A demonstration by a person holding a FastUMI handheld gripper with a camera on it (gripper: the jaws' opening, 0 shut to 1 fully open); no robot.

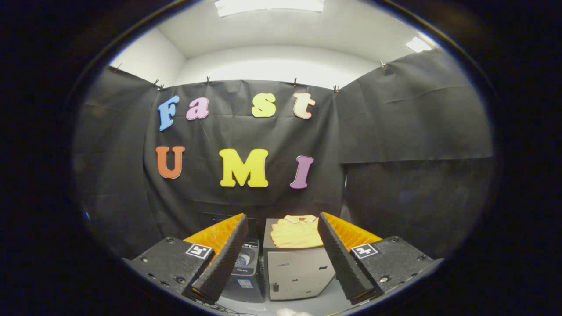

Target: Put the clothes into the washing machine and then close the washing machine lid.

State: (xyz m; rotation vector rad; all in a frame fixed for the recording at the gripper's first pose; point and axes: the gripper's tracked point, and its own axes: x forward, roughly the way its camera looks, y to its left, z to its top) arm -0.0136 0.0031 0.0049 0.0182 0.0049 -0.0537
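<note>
Booth, gripper view: I hold claw (281, 252) level, fingers spread wide, nothing between pads. Folded yellow shirt (297, 233) lies flat on top of pale cabinet (298, 274), beyond fingertips, straight ahead and slightly toward right finger. Shirt collar points away from me, long axis roughly along my line of approach. Small washing machine (246, 270) stands just beside cabinet on left, partly behind left finger, top apparently open. My judgement: next move is forward reach to shirt, then carry left to machine.
</note>
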